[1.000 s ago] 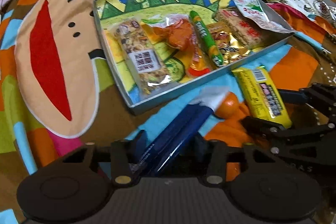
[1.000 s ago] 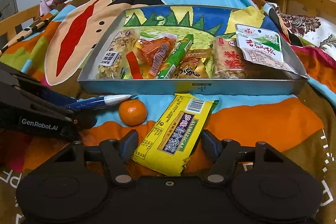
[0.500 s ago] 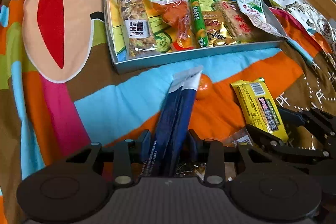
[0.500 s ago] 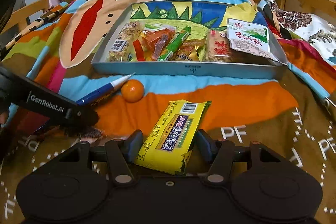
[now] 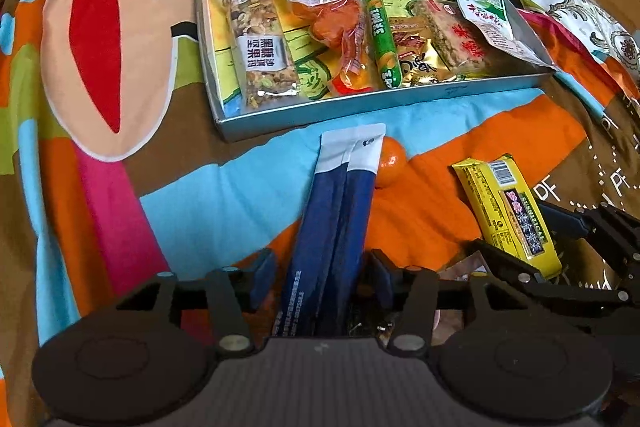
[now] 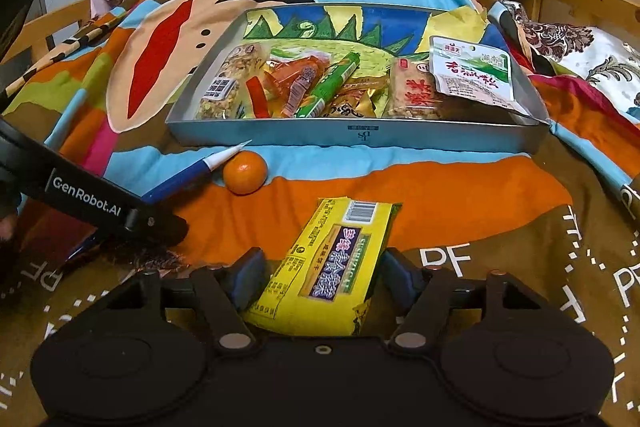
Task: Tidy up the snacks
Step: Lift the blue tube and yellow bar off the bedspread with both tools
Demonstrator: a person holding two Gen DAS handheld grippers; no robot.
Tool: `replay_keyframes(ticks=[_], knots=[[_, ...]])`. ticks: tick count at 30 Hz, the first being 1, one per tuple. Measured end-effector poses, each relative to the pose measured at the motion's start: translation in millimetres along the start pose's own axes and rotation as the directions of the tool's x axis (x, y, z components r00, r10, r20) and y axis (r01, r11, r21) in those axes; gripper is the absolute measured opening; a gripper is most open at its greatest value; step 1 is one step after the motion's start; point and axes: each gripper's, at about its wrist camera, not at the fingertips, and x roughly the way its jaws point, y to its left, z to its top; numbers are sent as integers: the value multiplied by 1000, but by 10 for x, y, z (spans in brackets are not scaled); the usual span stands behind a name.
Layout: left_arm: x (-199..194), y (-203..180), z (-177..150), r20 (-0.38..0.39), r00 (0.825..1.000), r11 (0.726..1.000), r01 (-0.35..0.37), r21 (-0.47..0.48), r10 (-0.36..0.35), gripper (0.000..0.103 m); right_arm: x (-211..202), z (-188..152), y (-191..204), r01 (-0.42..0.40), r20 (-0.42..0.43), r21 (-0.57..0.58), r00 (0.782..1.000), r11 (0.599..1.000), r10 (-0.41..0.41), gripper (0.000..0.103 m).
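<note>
left gripper [image 5: 322, 277] is pinching the blue-and-white sachet [image 5: 336, 227] by its near end, so the long free end sticks straight out ahead of the claw toward the tray [image 5: 400, 99]; sachet tip sits just short of the tray's near wall, with the tangerine [image 5: 390, 163] just beyond it on the claw's right

right gripper [image 6: 320, 277] has the yellow snack pack [image 6: 328, 267] between its fingers, barcode end pointing ahead; pads look pressed on the pack's edges, so I read it as clamped. Pack looks lifted off the blanket [image 6: 460, 183] at the claw end, can't confirm the far end

tray is dead ahead of both claws, well apart from the right one. Its near edge is already lined with snacks side by side: nut bar [image 5: 260, 47], orange packs, green stick [image 5: 382, 39], gold pack, rice cake, white-green pouch [image 6: 472, 71] leaning on the right wall

judgement: both items gripped at one end so the long axis can drop into the row parallel to the others. Free slot looks like the back half of the tray; tangerine not yet packed, sits ahead and left of the right claw
</note>
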Motion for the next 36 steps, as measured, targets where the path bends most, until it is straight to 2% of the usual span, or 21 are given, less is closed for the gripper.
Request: replay_keyframes(ticks=[5,11,13,20,25,32,36], knots=[[54,-31,15,0,1000,1000,0,16,0,73,54,-1,-9,13,15,18,1000,1000,-13,83],[101,-55,27,-1,1000,1000,-8,28,8,74,96,-13,-28,23,23,44,999,999,-24,84],[101,-70,22,0,1000,999,-14,40,14,71,91,-16,-24,27,24,45,999,999,-28,81],[49,-127,-5,9,1000,997,-21,69,21,55,36,-44,14,15,27,36,999,999,-16,61],[-27,-128,-39,11,1000,999,-9,53,9,36,-37,-62,-13,-1,25,53,1000,999,0,58],[-114,-80,-95,6,998,998,58,-7,-58,34,-128,-89,3,-2,27,44,1000,999,0,57],[-140,-99,-120,13,998,998,54,-16,-53,34,-166,-104,14,0,30,39,1000,999,-2,57]])
